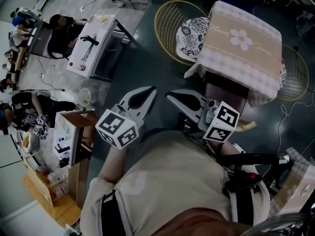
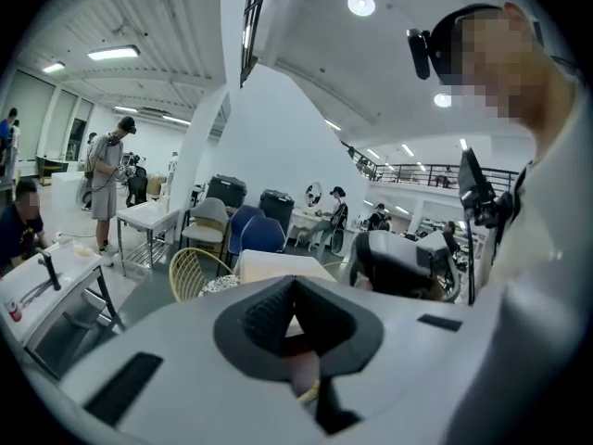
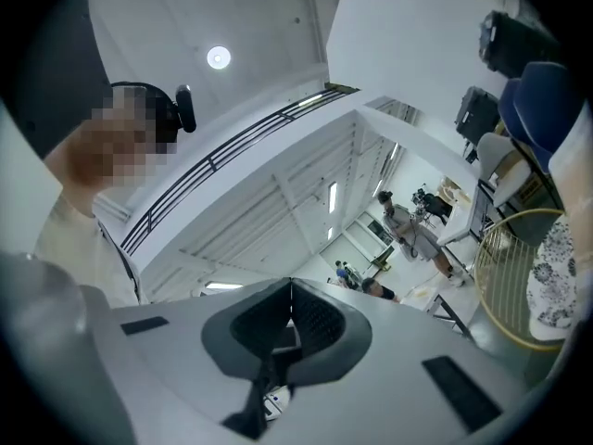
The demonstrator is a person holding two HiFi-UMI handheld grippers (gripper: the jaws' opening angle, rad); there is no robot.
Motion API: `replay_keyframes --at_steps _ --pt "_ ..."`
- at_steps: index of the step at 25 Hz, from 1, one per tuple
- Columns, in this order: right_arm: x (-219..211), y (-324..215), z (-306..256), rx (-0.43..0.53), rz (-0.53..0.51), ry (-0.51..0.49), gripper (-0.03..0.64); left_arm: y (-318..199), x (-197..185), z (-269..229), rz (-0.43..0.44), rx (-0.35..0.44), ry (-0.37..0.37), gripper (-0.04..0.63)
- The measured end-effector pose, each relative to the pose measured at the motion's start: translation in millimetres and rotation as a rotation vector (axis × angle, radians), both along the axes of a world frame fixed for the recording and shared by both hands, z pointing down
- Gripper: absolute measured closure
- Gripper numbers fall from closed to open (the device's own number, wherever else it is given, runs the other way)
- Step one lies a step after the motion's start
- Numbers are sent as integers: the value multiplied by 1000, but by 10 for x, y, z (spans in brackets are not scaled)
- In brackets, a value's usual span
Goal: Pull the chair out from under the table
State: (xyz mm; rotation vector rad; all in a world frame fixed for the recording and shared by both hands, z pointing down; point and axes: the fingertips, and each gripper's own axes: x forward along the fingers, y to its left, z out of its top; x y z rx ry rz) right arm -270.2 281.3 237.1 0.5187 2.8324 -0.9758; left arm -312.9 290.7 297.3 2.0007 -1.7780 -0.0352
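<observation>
In the head view a table under a beige cloth (image 1: 241, 48) stands at the upper right. A yellow wire chair with a flowered cushion (image 1: 183, 29) is tucked at its left side, another wire chair (image 1: 297, 73) at its right, and a dark brown chair (image 1: 224, 93) shows under its near edge. My left gripper (image 1: 151, 90) and right gripper (image 1: 169, 97) are held side by side in front of my chest, short of the table, both shut and empty. The left gripper view looks over shut jaws (image 2: 295, 282) toward the table (image 2: 278, 265) and the yellow chair (image 2: 193, 272). The right gripper (image 3: 291, 287) points up toward the ceiling.
A white work table (image 1: 93, 43) with tools stands to the left, with people seated and standing beyond it. A wooden shelf unit (image 1: 74, 132) is close at my left. A cable (image 1: 285, 113) lies on the dark floor to the table's right. Blue chairs (image 2: 255, 233) stand behind the table.
</observation>
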Motion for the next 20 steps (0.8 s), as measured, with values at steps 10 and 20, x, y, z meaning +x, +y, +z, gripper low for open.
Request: replay_keyframes --at_steps 10,20 --pt "225 -354 -12 -16 156 -49 607 -611 113 62 166 -22 -45 589" --pt "28 -673 88 14 425 -4 607 -1129 -619 381 187 -19 -14 589"
